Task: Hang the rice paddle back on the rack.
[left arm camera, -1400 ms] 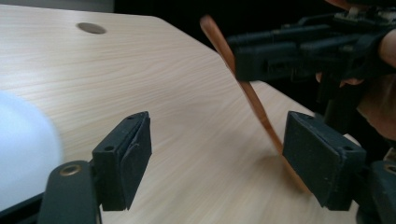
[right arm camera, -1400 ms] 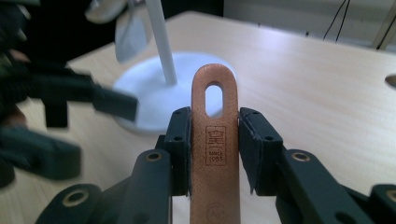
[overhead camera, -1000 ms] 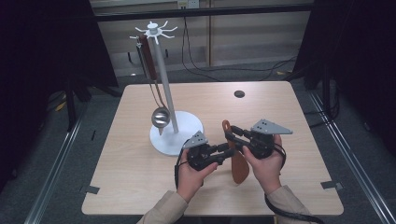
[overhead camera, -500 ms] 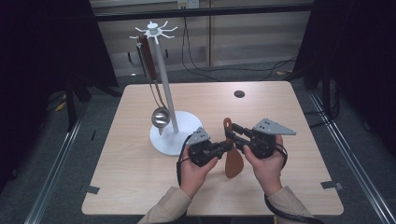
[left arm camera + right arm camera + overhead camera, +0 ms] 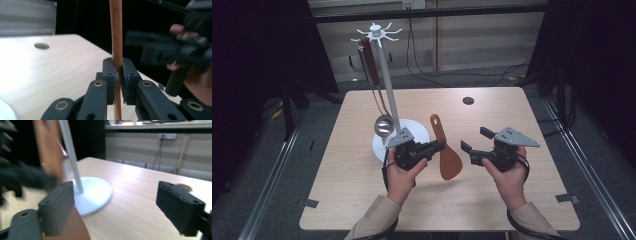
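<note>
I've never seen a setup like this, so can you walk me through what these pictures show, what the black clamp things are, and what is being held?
A person sits at a light wooden table with a hand-held black two-jaw gripper in each hand. The high view looks down from above; the two gripper views come from cameras riding on the grippers, looking along their jaws.

The left gripper is shut on the handle of a brown wooden spatula; the left gripper view shows the jaws pinching it. The right gripper is open beside the spatula blade, holding nothing.

On the table stands a white utensil stand with a round base. A metal ladle and a brown-handled utensil hang from it.
</note>
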Demonstrator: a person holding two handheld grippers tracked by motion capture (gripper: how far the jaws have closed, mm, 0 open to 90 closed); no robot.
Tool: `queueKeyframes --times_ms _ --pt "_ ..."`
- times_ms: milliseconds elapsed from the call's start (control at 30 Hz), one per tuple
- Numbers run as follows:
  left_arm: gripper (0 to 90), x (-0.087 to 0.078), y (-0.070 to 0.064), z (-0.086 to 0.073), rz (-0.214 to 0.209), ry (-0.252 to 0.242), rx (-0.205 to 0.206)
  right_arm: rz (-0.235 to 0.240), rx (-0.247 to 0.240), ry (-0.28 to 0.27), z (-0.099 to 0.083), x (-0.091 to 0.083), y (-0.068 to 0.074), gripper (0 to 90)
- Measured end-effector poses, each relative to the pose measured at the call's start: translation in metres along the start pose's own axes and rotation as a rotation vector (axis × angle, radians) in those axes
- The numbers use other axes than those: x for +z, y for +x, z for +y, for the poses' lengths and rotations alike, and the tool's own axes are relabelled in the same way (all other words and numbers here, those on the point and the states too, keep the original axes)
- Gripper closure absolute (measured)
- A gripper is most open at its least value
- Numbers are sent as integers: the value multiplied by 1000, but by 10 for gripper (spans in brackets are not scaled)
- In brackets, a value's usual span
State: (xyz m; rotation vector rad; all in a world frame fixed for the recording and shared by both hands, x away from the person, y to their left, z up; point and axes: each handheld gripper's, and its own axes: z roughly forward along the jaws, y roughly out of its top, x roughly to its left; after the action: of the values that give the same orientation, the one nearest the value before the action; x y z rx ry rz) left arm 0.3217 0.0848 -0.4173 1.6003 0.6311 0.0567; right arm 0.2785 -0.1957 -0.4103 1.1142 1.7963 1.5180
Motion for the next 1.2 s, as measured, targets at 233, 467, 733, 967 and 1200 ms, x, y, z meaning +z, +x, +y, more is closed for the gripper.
queueKeyframes --times_ms 233,467,733,967,1200 --pt "832 -20 5 27 0 -75 21 -39 -3 70 -17 1 -10 95" --pt "832 -41 15 70 -6 -189 40 -32 -5 74 -19 1 -9 86" --pt "831 -51 21 110 8 -241 85 -35 5 90 -22 2 -11 86" --pt "832 -54 23 135 15 -291 93 -28 3 96 -22 1 -15 87" --pt "831 -56 31 144 42 -351 54 -24 5 90 -22 0 -15 87"
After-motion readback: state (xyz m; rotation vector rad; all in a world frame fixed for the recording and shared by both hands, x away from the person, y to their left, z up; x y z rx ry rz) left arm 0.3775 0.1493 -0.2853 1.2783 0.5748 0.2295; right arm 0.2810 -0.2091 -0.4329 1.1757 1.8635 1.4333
